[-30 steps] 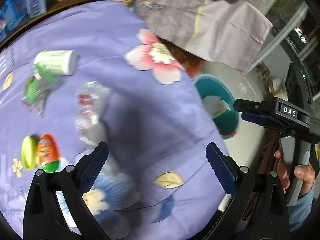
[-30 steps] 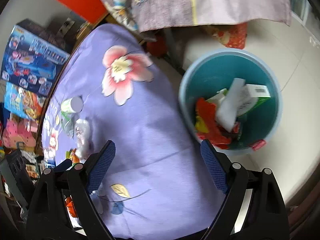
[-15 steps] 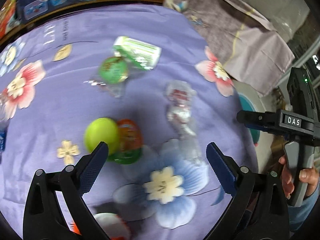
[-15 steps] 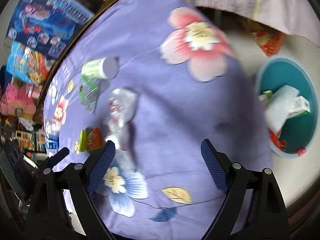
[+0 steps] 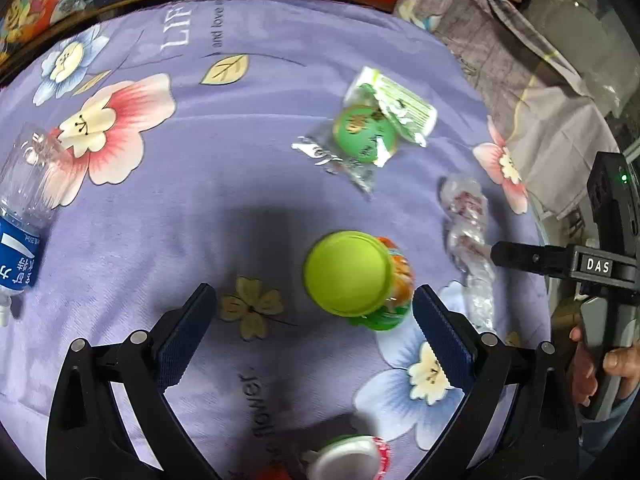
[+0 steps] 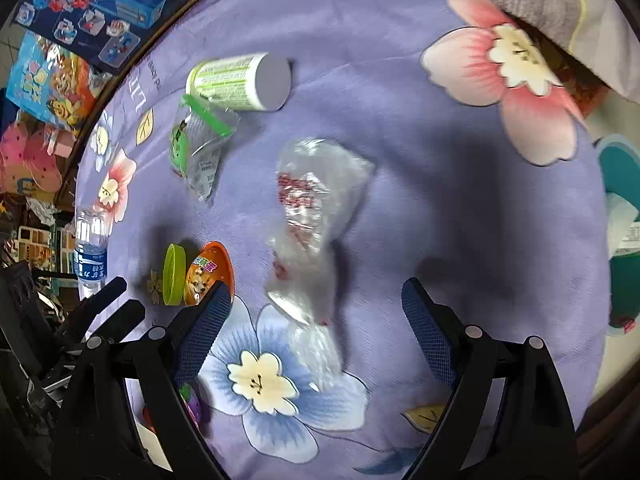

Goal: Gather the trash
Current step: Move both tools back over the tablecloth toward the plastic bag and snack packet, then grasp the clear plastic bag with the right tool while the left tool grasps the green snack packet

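On the purple flowered bench (image 5: 280, 216), both the left hand-held gripper (image 5: 314, 326) and right hand-held gripper (image 6: 316, 314) gape wide and empty, a green-lidded cup (image 5: 352, 280) between the left's fingers, a clear wrapper (image 6: 316, 220) beyond the right's.

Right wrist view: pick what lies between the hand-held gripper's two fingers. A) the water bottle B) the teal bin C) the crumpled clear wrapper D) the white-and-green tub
C: the clear wrapper stretches down the purple cloth into the gap of the open right hand-held gripper; the tub and bottle lie farther off to the left, and the bin sits at the right edge.
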Demonstrator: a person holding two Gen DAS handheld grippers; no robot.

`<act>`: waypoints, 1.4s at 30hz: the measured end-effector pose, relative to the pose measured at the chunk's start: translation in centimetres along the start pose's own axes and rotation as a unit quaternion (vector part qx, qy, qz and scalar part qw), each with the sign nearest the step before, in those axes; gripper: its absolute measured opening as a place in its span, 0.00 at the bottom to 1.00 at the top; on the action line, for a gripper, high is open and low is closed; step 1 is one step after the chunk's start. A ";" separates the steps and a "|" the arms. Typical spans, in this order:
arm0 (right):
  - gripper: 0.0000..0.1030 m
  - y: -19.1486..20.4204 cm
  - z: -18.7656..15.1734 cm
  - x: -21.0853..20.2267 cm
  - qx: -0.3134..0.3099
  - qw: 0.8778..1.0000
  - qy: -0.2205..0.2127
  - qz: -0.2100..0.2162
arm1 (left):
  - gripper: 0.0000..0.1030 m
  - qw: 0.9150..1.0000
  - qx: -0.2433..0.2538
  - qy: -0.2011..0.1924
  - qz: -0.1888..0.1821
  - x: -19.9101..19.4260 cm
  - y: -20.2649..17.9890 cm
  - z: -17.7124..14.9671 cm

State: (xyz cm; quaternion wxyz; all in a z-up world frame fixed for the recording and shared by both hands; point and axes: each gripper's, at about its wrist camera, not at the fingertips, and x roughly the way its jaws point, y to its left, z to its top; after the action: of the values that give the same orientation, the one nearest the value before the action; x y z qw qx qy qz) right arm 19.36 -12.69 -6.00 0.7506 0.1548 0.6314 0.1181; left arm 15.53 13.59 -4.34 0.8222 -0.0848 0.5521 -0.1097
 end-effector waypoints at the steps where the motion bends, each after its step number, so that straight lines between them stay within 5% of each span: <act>1: 0.81 0.3 0.1 0.3 -0.004 1.000 0.001 -0.004 | 0.96 1.000 -0.002 0.000 0.000 0.1 0.2 0.1; 4: 0.79 1.1 0.3 0.9 -0.018 1.000 -0.002 -0.012 | 0.96 1.000 -0.007 0.000 -0.001 0.2 1.2 0.1; 7: 0.65 1.8 0.6 1.5 -0.033 0.999 0.000 -0.018 | 0.96 1.000 -0.012 0.002 -0.003 0.6 1.9 0.3; 10: 0.50 2.2 0.7 2.4 -0.043 0.999 0.010 -0.025 | 0.96 1.000 -0.013 0.004 -0.005 1.0 2.0 0.5; 11: 0.31 2.3 0.6 2.7 -0.050 0.998 0.016 -0.029 | 0.96 1.000 -0.011 0.004 -0.005 1.1 2.0 0.6; 23: 0.30 0.3 3.1 -1.2 -0.032 0.998 -0.041 -0.034 | 0.96 0.999 0.049 0.004 -0.001 3.4 -0.5 4.5; 38: 0.31 -4.2 5.4 -1.0 0.018 0.999 -0.048 -0.012 | 0.95 0.986 0.165 0.009 0.027 8.7 -5.4 9.5; 40: 0.31 -4.7 5.3 -0.8 0.022 0.999 -0.045 -0.009 | 0.86 0.986 0.165 0.011 0.034 9.1 -5.5 9.3; 41: 0.31 -5.0 5.2 -0.7 0.025 0.999 -0.044 -0.008 | 0.69 0.985 0.167 0.012 0.038 9.2 -5.6 9.3; 42: 0.31 -5.1 5.2 -0.7 0.027 0.999 -0.044 -0.007 | 0.64 0.983 0.173 0.005 0.055 9.1 -5.9 9.1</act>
State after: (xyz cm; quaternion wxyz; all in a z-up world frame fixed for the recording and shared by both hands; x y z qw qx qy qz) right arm 24.22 -18.08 -6.50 0.7738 0.1757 0.6022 0.0883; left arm 26.82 5.62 -7.49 0.8263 0.0897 0.5330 -0.1585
